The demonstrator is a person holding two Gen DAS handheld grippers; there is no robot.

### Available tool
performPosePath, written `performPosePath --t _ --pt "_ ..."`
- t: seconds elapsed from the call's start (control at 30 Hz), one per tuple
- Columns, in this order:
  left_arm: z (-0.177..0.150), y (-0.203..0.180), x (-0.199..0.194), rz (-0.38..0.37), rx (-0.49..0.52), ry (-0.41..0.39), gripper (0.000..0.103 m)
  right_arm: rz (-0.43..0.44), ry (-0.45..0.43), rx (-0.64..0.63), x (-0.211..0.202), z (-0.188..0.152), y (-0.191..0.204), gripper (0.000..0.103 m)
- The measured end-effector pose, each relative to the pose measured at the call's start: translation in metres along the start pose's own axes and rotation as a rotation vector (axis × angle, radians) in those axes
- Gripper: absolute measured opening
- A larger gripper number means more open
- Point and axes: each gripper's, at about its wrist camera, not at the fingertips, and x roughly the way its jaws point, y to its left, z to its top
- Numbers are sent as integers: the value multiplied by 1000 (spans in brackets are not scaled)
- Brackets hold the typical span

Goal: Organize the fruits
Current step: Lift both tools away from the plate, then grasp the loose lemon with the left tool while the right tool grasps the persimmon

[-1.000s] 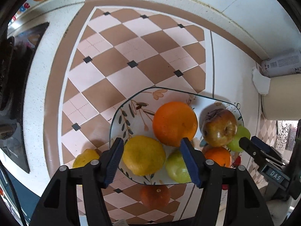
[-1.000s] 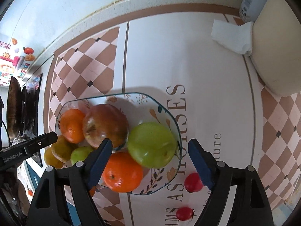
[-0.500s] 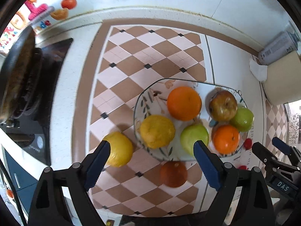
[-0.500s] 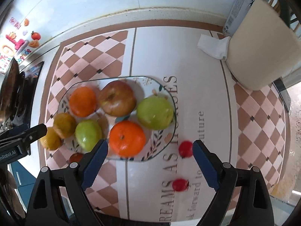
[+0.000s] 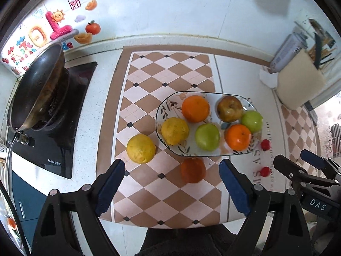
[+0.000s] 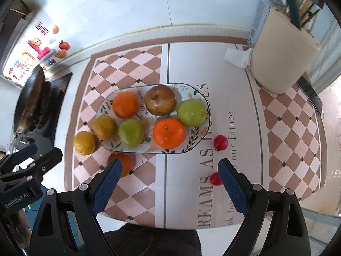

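Note:
A patterned oval plate [image 5: 170, 104] [image 6: 198, 91] on the checkered mat holds several fruits: oranges, green apples, a brownish apple [image 5: 229, 108] and a yellow citrus [image 5: 174, 131]. On the mat beside the plate lie a yellow citrus [image 5: 140, 148] [image 6: 84, 143], a dark orange [image 5: 193, 170] [image 6: 124, 163] and two small red tomatoes [image 6: 220, 142] [image 6: 215, 179]. My left gripper [image 5: 171, 181] is open and empty, held high above the counter's front edge. My right gripper [image 6: 169, 181] is open and empty too, to its right.
A black pan [image 5: 38, 87] sits on the stove [image 5: 55, 145] at the left. A beige utensil holder [image 6: 281, 57], a crumpled tissue [image 6: 237, 57] and a can [image 5: 287, 51] stand at the back right. A phone [image 6: 311, 95] lies near the right edge.
Both grippers have risen and pulled back from just over the plate, so the whole counter shows. Both stay open and empty. The fruits have not moved.

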Motion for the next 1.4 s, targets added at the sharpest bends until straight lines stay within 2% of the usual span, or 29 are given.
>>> performPosePath --t 0.6,0.73,0.83,0.9,0.97,1.03,1.13,1.27,1.4 --pt "-38 -1 -69 -31 6 -105 90 8 -127 -8 -90 -46 14 93" --pt "-41 -1 -77 -35 2 -120 90 22 -130 -5 -95 -50 14 93" --pt "-40 1 -75 -13 -3 -127 90 72 -131 3 -88 -49 13 93" --pt "-38 5 -67 42 3 -123 92 131 -149 20 -77 -49 12 93" --pt "-36 11 -56 102 11 -113 103 170 -136 34 -57 -47 13 93" --pt "-33 26 -40 185 8 -101 103 200 -74 38 -24 -43 19 93" --pt "-29 50 -16 242 -13 -50 103 245 34 46 29 -38 32 93" --pt "-23 78 12 266 -72 10 103 263 161 45 96 -33 54 93" --pt "-19 98 41 243 -143 69 103 236 231 26 145 -30 71 93"
